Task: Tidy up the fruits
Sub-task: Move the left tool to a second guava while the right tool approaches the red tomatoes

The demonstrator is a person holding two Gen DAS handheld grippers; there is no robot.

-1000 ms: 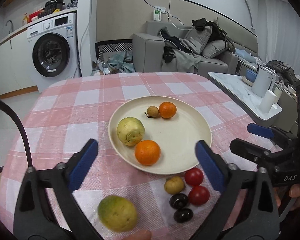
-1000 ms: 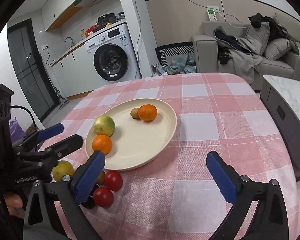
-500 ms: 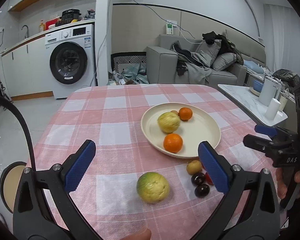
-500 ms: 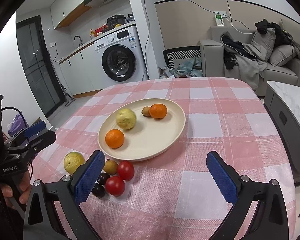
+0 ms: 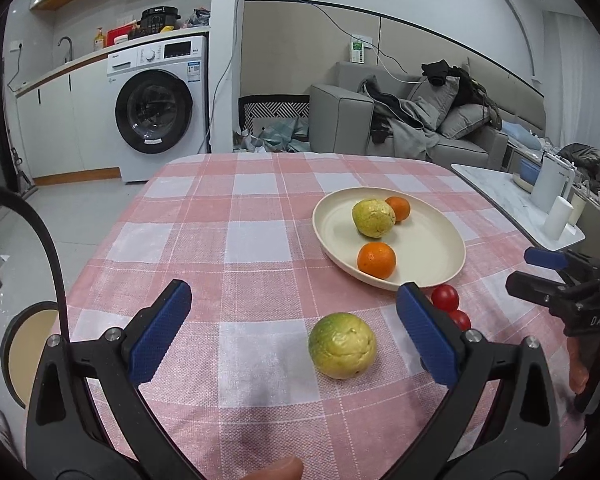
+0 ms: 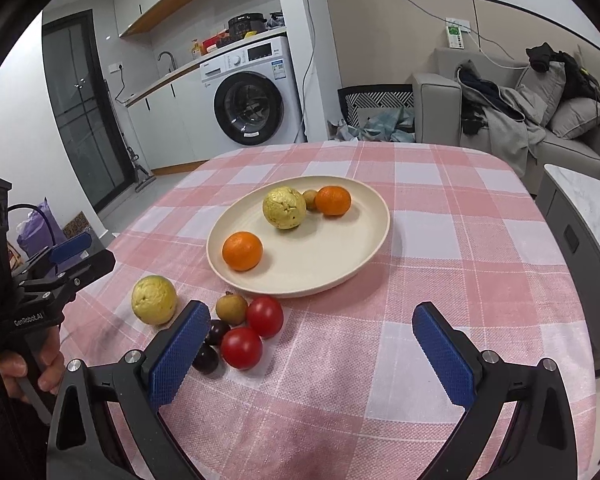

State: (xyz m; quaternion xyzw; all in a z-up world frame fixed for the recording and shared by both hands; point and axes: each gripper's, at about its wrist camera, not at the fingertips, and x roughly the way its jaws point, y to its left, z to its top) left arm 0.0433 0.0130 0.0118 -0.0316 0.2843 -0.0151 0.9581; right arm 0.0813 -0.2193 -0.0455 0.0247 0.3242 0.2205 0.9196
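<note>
A cream plate (image 5: 440, 248) (image 6: 340, 264) on the pink checked tablecloth holds a yellow-green guava (image 5: 373, 217) (image 6: 284, 207), two oranges (image 5: 376, 260) (image 6: 242, 251) (image 6: 332, 200) and a small brown fruit (image 6: 310, 199). A second guava (image 5: 342, 345) (image 6: 154, 299) lies on the cloth between my left gripper's fingers. My left gripper (image 5: 295, 330) is open and empty. Two red tomatoes (image 6: 264, 316) (image 6: 241, 347), a brown fruit (image 6: 231, 308) and two dark fruits (image 6: 205, 359) lie beside the plate, by my right gripper (image 6: 312, 352), which is open and empty.
The table's rounded edges fall off at left and front. A white marble side table (image 5: 496, 196) with a white jug stands to the right. A washing machine (image 5: 155, 108) and a grey sofa (image 5: 420, 120) stand behind the table.
My left gripper has swung left and pulled back, so the loose guava now sits between its fingers and the plate lies to the right. My right gripper has drawn back slightly.
</note>
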